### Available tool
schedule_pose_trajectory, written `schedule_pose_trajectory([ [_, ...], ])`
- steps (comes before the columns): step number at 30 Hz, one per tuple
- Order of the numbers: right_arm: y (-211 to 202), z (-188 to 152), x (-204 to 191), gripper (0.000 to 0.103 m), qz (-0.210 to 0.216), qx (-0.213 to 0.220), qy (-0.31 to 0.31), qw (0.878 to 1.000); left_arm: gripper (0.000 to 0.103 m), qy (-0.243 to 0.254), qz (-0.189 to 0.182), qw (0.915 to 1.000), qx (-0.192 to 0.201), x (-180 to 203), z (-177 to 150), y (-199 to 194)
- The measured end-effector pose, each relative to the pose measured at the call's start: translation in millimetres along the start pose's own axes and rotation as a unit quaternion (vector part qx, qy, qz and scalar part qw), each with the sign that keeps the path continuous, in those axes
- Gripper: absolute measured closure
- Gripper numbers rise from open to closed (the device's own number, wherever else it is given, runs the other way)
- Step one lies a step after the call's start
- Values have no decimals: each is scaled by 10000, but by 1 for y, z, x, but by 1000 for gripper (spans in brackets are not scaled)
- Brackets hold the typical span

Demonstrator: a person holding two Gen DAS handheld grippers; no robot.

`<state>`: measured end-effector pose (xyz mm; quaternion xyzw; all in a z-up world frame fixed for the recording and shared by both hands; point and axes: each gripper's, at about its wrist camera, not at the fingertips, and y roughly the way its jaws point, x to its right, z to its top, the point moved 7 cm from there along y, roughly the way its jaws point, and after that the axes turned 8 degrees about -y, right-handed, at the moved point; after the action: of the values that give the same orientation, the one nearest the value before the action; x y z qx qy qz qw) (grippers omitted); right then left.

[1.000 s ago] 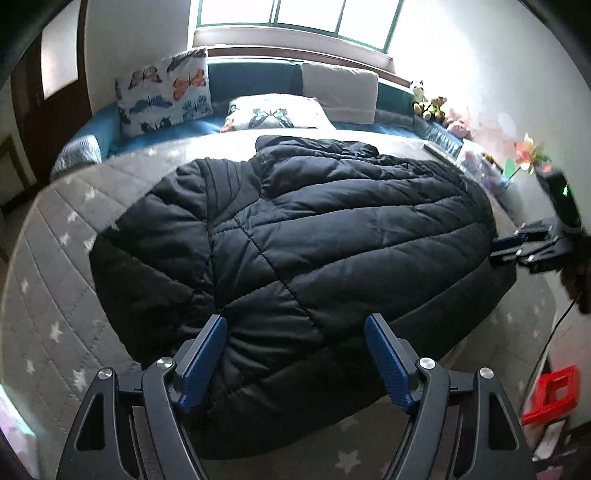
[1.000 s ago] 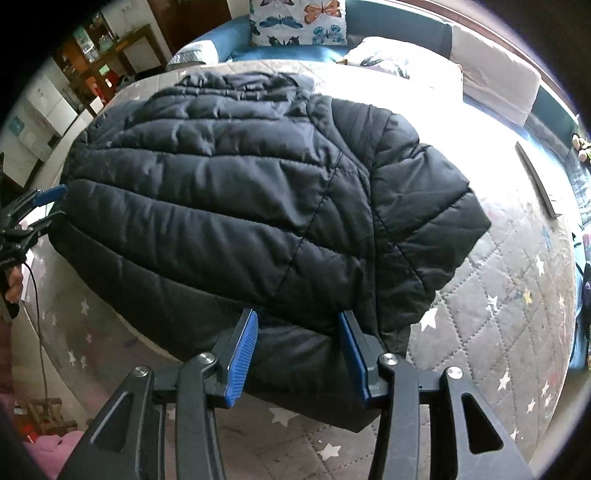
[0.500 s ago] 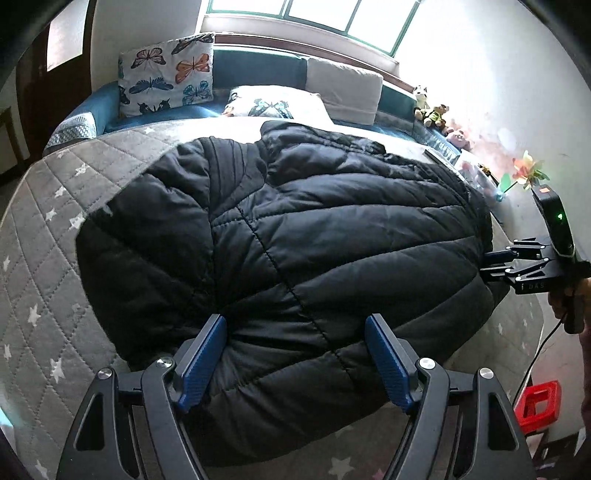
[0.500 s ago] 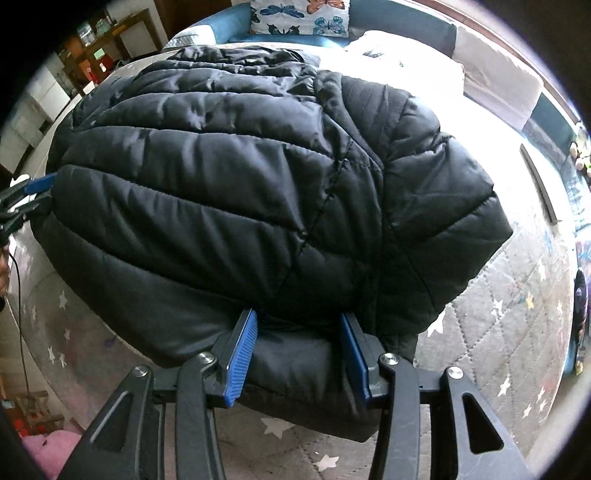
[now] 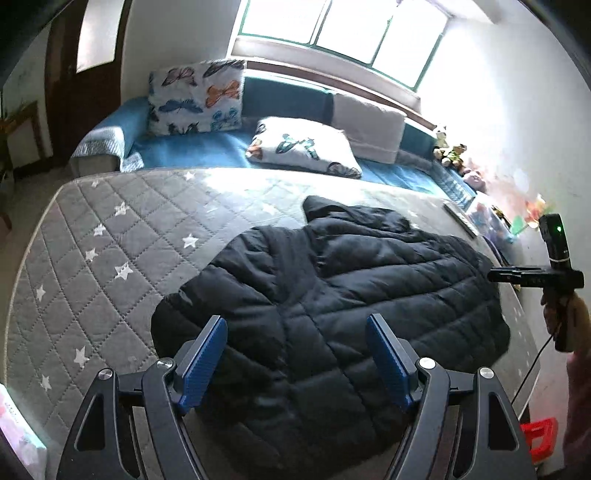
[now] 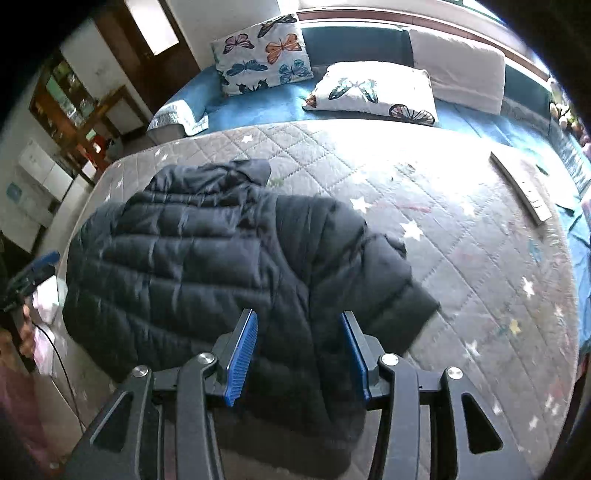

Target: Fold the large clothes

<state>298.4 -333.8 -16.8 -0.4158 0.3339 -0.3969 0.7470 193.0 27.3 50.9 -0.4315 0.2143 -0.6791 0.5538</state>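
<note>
Black puffer jacket (image 5: 332,295) lies spread flat on the grey star-quilted mattress (image 5: 110,236), near its front edge; hood end points toward the pillows, one sleeve sticks out to the right in my right wrist view (image 6: 399,295); fabric looks rumpled, quilted seams showing.

My left gripper (image 5: 295,354) hangs above the jacket's near hem; blue pads wide apart, nothing pinched between them, jacket just visible through the gap below. My right gripper (image 6: 299,354) sits over the jacket's other near corner; its jaws stand at a medium gap, narrower than the left; no cloth caught between the pads as far as I can see, so it is empty too. From the left camera I see the right gripper side-on at the jacket's right edge (image 5: 517,275), a hand (image 5: 561,317) on its handle, a cable trailing down.

Beyond the mattress: blue daybed (image 5: 192,151); two butterfly pillows, one upright (image 5: 195,98), one lying flat (image 5: 303,147); a beige cushion (image 5: 369,125); window (image 5: 332,26) above, very bright; red stool (image 5: 539,435) low right.
</note>
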Motion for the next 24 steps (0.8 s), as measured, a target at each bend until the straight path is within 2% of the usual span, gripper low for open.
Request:
schedule_pose_trajectory([
  [7,55,-5,12,53,70,-371,316,9988,25,-128,87,9992,-376,-19,-12,47],
  [9,53,-7,13,53,71,-412,262,9988,25,-143,59,9991,-390,-21,-12,51],
  [12,39,2,9,53,-55,-436,236,9988,25,-274,-35,9989,-378,-24,-8,48],
  [15,21,20,3,53,-267,-176,6,9995,25,-352,-67,9989,-295,-26,0,37],
  [18,9,40,-17,53,-36,180,-136,9997,24,-410,-29,9991,-103,-29,11,20],
  [21,21,54,-32,53,64,252,-269,9993,23,-486,74,9988,-35,-33,17,12],
  [24,58,55,-36,53,76,-55,-247,9997,23,-618,178,9978,-152,-46,14,15],
])
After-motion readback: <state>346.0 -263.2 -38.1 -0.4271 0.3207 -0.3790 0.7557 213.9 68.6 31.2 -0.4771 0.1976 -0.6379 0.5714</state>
